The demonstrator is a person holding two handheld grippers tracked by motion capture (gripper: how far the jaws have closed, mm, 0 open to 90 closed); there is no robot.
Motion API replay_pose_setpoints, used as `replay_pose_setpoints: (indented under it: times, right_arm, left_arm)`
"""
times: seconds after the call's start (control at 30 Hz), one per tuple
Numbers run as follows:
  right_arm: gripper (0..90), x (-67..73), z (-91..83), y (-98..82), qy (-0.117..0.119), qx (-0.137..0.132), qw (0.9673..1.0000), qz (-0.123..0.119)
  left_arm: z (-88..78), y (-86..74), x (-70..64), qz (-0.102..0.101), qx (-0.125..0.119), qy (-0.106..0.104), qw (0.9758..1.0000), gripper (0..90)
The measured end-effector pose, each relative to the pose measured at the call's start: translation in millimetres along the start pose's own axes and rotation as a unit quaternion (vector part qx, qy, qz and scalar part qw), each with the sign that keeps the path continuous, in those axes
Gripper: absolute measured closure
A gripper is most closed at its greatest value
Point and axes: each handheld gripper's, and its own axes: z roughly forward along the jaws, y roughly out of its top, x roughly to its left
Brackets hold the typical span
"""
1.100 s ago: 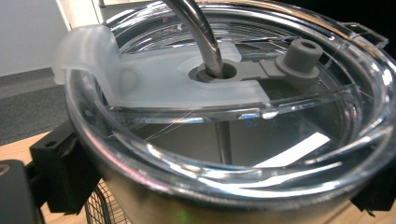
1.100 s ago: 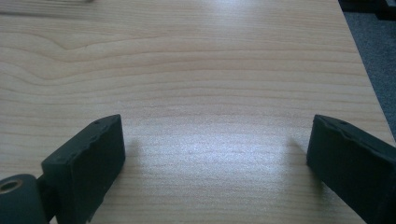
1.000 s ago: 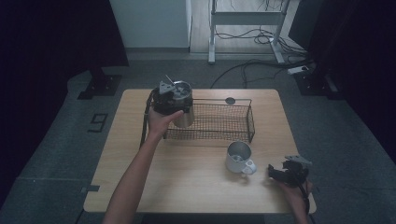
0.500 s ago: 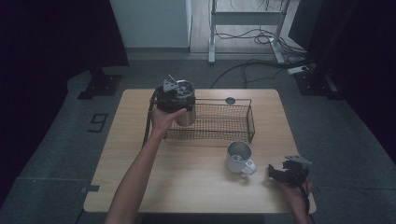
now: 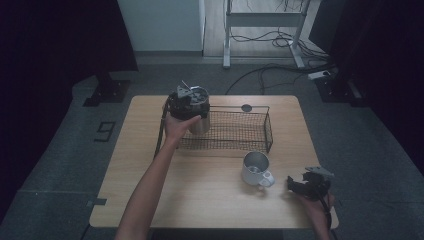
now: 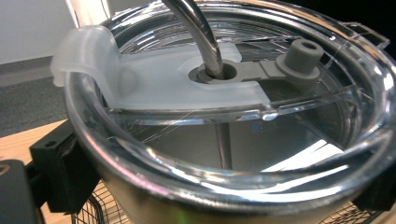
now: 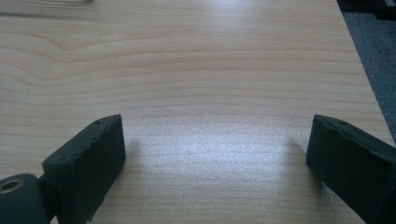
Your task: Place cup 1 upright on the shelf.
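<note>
Left tool (image 5: 184, 100) grips a steel tumbler (image 5: 199, 112) w/ clear lid (image 6: 224, 107) and metal straw (image 6: 196, 32); jaws pinch the tumbler's body from both sides, one black pad visible at lower left of the left gripper view, hard against the wall below the rim. Tumbler is upright, held at the left end of the wire basket (image 5: 235, 131), at the far-left part of the bench (image 5: 150, 190); can't tell if its base is inside the basket or just above it. Lid has a frosted flap and a grey plug beside the straw hole. Left hand (image 5: 177, 125) wraps the tool from the near side, forearm stretched across the bench.

Right tool (image 5: 306, 184) sits near the bench's near-right corner, jaws spread wide w/ nothing between them; in the right gripper view just bare wood betw. the two black pads. A steel mug (image 5: 256, 169) w/ handle stands upright on the bench just in front of the basket, near the right tool but apart from it. Small dark disc (image 5: 246, 107) lies on the bench behind the basket.
</note>
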Motion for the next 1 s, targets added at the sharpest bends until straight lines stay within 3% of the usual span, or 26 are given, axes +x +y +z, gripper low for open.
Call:
replay_pose_setpoints:
  times: [1.0]
  right_arm:
    - [4.5,0.0,0.0,0.0,0.0,0.0,1.0,0.0]
  left_arm:
    - [26.2,-25.5,4.0,-0.012,0.034,0.012,0.9993,4.2]
